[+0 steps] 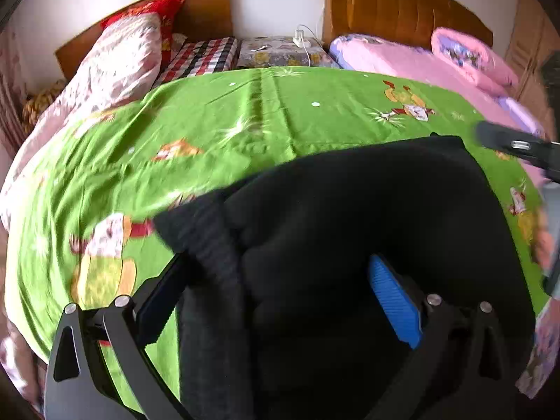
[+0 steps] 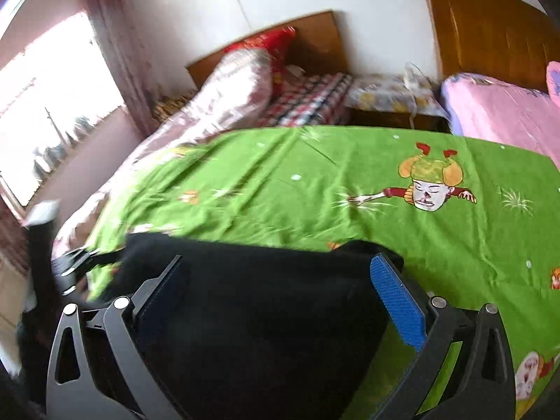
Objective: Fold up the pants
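Observation:
Black pants (image 1: 367,217) lie on a green cartoon bedsheet (image 1: 210,122). In the left wrist view my left gripper (image 1: 276,280) stands open over the pants, with a ribbed black cuff or waistband (image 1: 210,245) lying between its jaws; its blue pad (image 1: 392,301) shows on the right finger. The right gripper (image 1: 514,147) shows at the far right edge. In the right wrist view my right gripper (image 2: 276,283) is open above the pants (image 2: 262,297), near their far edge, blue pad (image 2: 395,301) on the right finger. The left gripper (image 2: 73,262) shows at the left, blurred.
The green sheet (image 2: 350,182) covers the bed. A floral quilt (image 1: 115,63), red pillow (image 1: 157,10) and checkered cloth (image 1: 203,56) lie at the head. A nightstand (image 1: 280,52) with a charger stands between this bed and a pink bed (image 1: 420,63). A window (image 2: 45,105) is at the left.

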Action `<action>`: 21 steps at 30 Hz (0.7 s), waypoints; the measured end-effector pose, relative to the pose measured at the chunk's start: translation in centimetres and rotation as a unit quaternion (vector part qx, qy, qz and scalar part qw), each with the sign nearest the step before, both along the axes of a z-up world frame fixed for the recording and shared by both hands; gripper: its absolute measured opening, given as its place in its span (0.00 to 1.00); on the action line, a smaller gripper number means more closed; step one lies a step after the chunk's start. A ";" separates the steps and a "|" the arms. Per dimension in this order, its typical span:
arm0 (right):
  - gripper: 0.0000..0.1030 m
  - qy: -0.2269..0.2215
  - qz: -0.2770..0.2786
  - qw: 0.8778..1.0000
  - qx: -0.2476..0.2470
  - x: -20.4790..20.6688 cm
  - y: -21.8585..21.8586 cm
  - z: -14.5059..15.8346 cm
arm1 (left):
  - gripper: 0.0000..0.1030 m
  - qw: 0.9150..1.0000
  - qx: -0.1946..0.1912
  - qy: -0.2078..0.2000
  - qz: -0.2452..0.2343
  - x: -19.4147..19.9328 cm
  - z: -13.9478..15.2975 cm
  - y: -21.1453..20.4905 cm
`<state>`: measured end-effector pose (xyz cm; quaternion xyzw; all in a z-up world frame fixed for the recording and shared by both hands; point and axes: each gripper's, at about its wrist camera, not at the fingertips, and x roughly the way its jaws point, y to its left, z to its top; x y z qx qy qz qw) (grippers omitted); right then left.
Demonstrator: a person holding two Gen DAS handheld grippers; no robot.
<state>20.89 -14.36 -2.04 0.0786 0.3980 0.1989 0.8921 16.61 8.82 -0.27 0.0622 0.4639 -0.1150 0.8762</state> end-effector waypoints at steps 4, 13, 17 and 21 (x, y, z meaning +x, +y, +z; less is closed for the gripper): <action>0.96 0.030 0.027 0.988 -0.151 2.3 4.5 -2.9 | 0.98 0.998 -0.057 0.021 0.008 0.3 -0.8 2.4; 0.96 -0.036 -0.032 0.996 -0.076 1.1 1.6 1.0 | 0.98 0.999 -0.049 0.018 0.011 0.2 -1.1 2.3; 0.96 -0.020 0.087 0.994 -0.063 -2.3 3.5 1.0 | 0.98 0.999 -0.047 0.018 0.014 0.3 -1.1 2.3; 0.96 0.002 0.085 0.983 -0.162 -2.0 4.7 -2.2 | 0.98 0.999 -0.035 0.009 0.017 0.2 -1.0 2.0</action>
